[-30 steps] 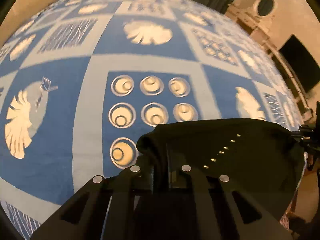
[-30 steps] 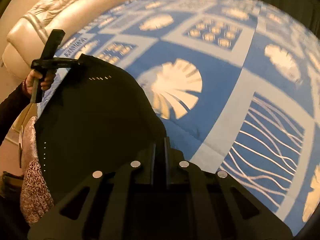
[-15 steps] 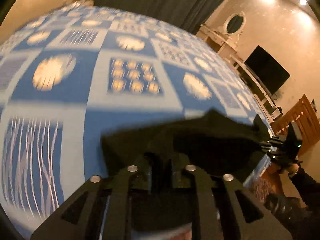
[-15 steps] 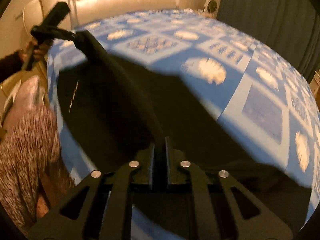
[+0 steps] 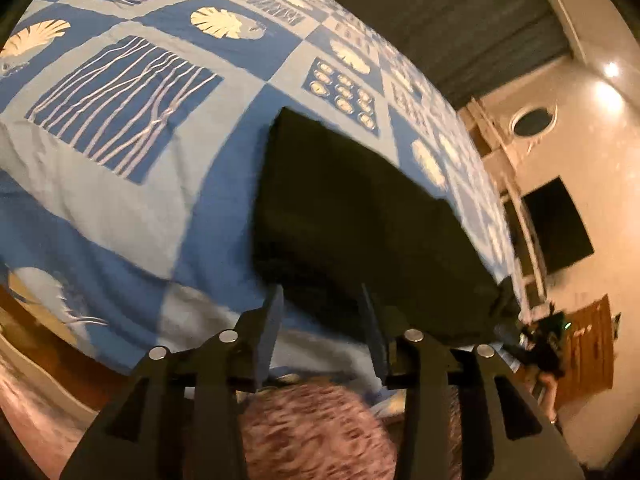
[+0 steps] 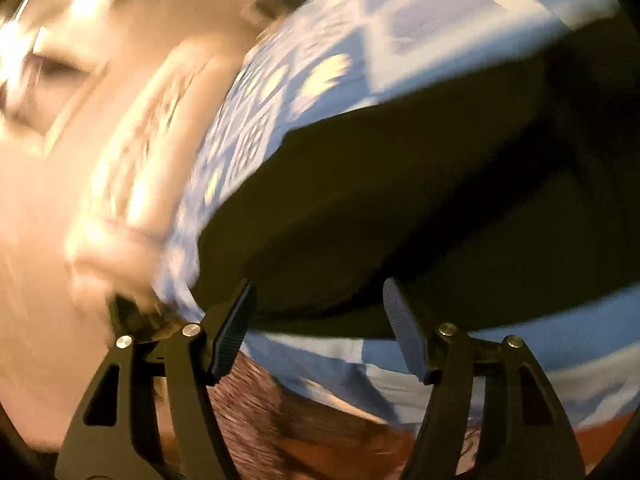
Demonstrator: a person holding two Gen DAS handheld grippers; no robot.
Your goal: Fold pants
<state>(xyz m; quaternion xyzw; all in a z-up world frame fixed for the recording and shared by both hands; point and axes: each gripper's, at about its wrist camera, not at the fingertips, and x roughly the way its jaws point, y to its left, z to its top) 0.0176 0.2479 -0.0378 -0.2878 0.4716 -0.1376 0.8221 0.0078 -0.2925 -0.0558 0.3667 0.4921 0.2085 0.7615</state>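
One black pants [image 5: 360, 216] beyond two opening tools [image 5: 322, 320].

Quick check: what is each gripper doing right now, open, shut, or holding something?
Left gripper: opening, pads off the black pants.
Right gripper: opening wide, nothing gripped; pants lie just ahead.

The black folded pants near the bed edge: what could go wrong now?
1. The black folded pants lie close to the edge of the blue patterned bedspread; they might slide off.
2. The left gripper and right gripper are opening; a finger may snag the cloth when withdrawing.
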